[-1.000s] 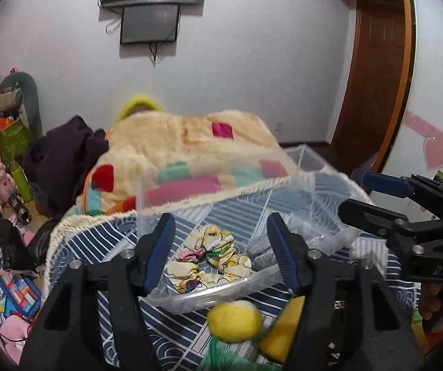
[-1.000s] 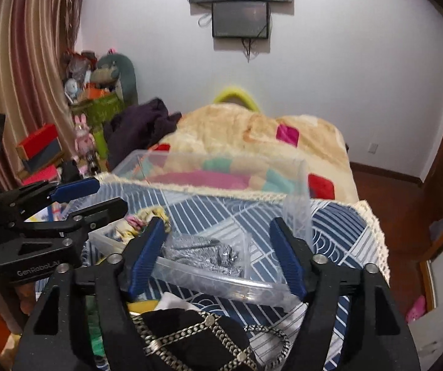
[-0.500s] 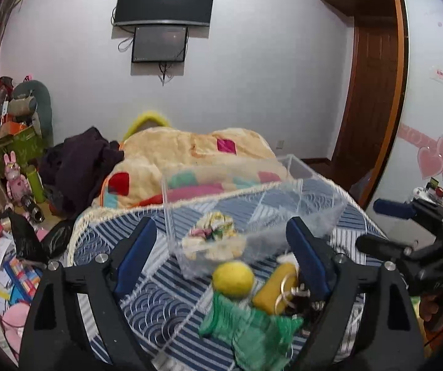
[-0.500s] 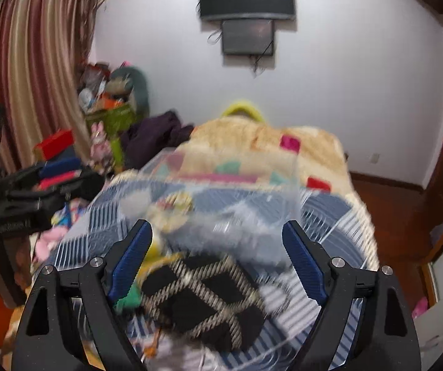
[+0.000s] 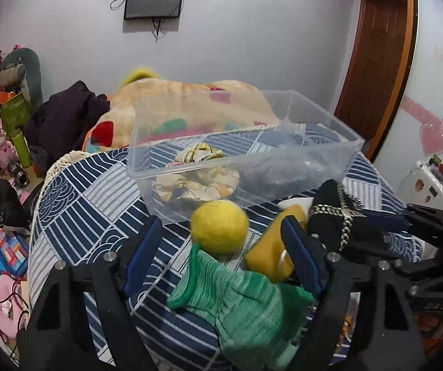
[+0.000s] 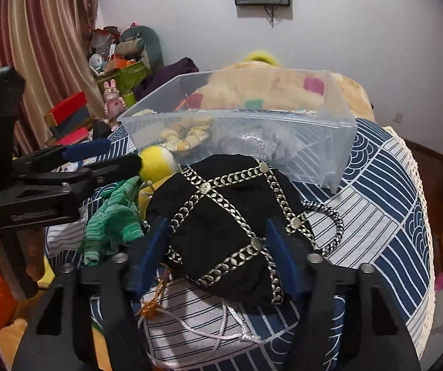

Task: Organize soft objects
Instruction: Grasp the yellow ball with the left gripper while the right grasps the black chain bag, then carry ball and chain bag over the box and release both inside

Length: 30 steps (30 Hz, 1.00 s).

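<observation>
A clear plastic box [image 5: 326, 130] [image 6: 339, 130] stands on the blue patterned cloth and holds a floral scrunchie [image 5: 203, 179] and a grey sparkly item [image 6: 252, 142]. In front of it lie a yellow ball [image 5: 220, 227] [image 6: 156, 160], a green knitted glove [image 5: 246, 306] [image 6: 113, 219], a yellow soft piece [image 5: 267, 253] and a black pouch with chain trim [image 6: 224, 225] [image 5: 332, 216]. My left gripper [image 5: 221, 256] is open, its fingers either side of the glove and ball. My right gripper [image 6: 218, 247] is open, its fingers straddling the black pouch.
The cloth-covered surface [image 6: 385, 204] has a lace edge at the right. A cream blanket with coloured squares [image 5: 190, 99] lies behind the box. Toys, boxes and clutter [image 5: 2, 160] fill the floor at the left. A white cord [image 6: 218, 324] lies under the pouch.
Both grippers have dropped and moved forward to the loose items in front of the box. The right one now straddles the black pouch; the left one flanks the glove and ball.
</observation>
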Available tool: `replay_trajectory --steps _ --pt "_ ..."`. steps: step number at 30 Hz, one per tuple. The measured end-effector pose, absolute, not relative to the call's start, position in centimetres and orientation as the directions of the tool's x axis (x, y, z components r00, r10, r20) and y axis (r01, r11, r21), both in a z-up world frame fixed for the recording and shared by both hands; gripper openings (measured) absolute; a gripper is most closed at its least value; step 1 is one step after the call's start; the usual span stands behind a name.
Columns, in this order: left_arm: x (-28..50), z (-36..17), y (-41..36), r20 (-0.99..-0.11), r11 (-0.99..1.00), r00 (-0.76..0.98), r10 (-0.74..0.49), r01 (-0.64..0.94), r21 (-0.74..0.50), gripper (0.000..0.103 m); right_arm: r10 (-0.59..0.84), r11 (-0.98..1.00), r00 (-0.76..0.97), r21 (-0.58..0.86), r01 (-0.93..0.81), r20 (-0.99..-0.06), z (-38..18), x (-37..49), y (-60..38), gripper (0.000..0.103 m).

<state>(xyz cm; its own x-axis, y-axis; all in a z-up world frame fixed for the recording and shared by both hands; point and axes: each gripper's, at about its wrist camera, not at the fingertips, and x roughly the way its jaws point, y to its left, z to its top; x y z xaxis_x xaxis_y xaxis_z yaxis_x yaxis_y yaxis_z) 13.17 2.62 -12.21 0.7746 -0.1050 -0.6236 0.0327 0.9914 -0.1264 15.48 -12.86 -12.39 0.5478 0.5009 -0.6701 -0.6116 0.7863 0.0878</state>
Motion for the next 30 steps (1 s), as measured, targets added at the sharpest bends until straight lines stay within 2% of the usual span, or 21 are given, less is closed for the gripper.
replay_trajectory --steps 4,6,8,10,18,30 --pt "14.7 -13.3 2.8 -0.648 0.990 0.754 -0.108 0.024 -0.137 0.069 0.508 0.789 0.564 0.089 -0.608 -0.652 -11.9 14.9 -13.7 0.026" --pt "15.3 -13.8 2.8 -0.661 0.989 0.742 -0.115 0.020 -0.150 0.063 0.510 0.793 0.573 0.093 -0.602 -0.641 -11.7 14.7 -14.2 0.023" --pt "15.7 -14.3 2.7 -0.669 0.986 0.731 -0.134 0.028 -0.166 0.051 0.510 0.796 0.581 0.092 -0.598 -0.634 -11.7 14.5 -14.5 0.016" --pt "15.7 -14.6 2.6 -0.675 0.985 0.724 -0.145 0.038 -0.171 0.045 0.511 0.803 0.591 0.101 -0.588 -0.624 -11.3 14.3 -15.0 0.014" --pt "13.7 -13.1 3.2 -0.631 0.982 0.762 -0.146 0.036 -0.184 0.044 0.512 0.821 0.653 0.095 -0.563 -0.558 -9.5 14.0 -16.3 0.011" --pt "9.9 -6.7 4.0 -0.476 0.987 0.873 -0.105 0.034 -0.154 0.044 0.533 0.836 0.743 0.118 -0.536 -0.405 -4.9 14.1 -16.7 0.011"
